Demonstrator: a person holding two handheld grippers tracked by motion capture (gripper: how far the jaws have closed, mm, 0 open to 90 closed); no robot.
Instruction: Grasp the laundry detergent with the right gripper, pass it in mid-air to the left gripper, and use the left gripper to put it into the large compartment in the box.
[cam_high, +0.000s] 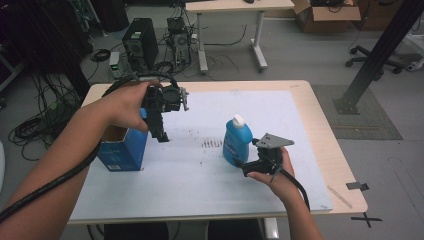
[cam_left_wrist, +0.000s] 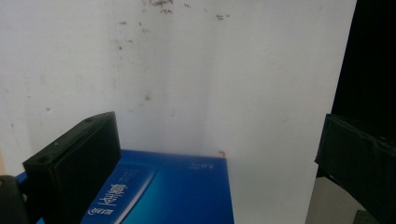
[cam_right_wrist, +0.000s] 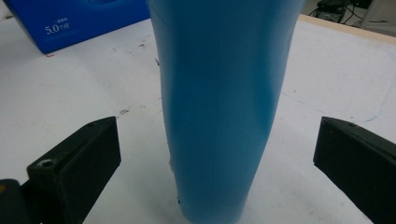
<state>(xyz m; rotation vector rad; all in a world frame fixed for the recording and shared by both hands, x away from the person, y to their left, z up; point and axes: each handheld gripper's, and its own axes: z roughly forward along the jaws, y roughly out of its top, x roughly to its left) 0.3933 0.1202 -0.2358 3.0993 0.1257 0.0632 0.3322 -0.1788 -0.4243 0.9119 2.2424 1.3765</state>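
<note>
A blue bottle with a white cap stands upright on the white mat. My right gripper is open just in front of it, and in the right gripper view the bottle rises between the two spread jaws without touching them. A blue carton, its top open, stands at the mat's left edge. My left gripper hangs open in the air just right of the carton, pointing down. In the left gripper view the carton's side lies below the open jaws.
The wooden table ends close to the right of the mat. Dark smudges mark the mat between carton and bottle. On the floor behind stand a computer tower, cables, a desk and a cardboard box.
</note>
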